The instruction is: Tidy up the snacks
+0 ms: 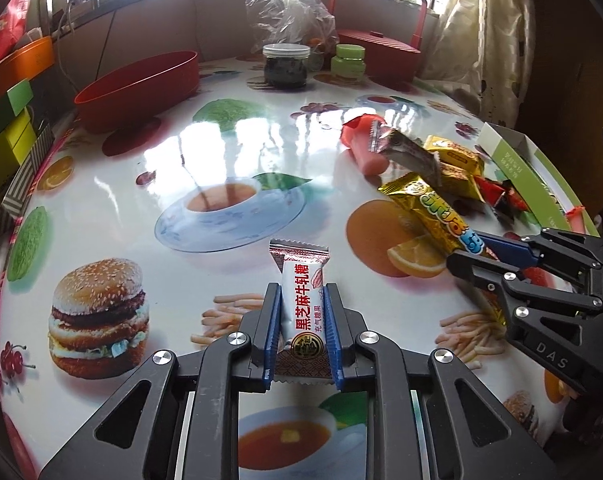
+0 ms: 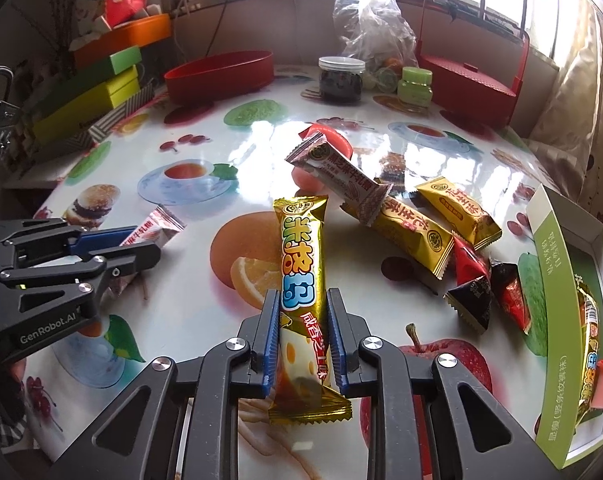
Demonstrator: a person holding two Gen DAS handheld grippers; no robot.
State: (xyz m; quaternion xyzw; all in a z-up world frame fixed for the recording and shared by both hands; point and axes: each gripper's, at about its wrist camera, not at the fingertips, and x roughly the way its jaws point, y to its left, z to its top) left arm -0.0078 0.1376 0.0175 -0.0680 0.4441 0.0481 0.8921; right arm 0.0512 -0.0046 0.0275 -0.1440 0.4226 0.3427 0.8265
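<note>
Both my grippers clamped on a snack above the printed table

My left gripper [image 1: 301, 320] is closed on a white nougat bar [image 1: 301, 304], held over the tablecloth [image 1: 181, 152]; my right gripper [image 2: 303, 332] pinches a long gold snack stick [image 2: 303, 300]. More gold bars [image 2: 417, 232] and dark triangular candies [image 2: 471, 296] lie beside the green-edged box [image 2: 573, 264] at right; the red oval tub [image 2: 219, 76] sits far left
</note>
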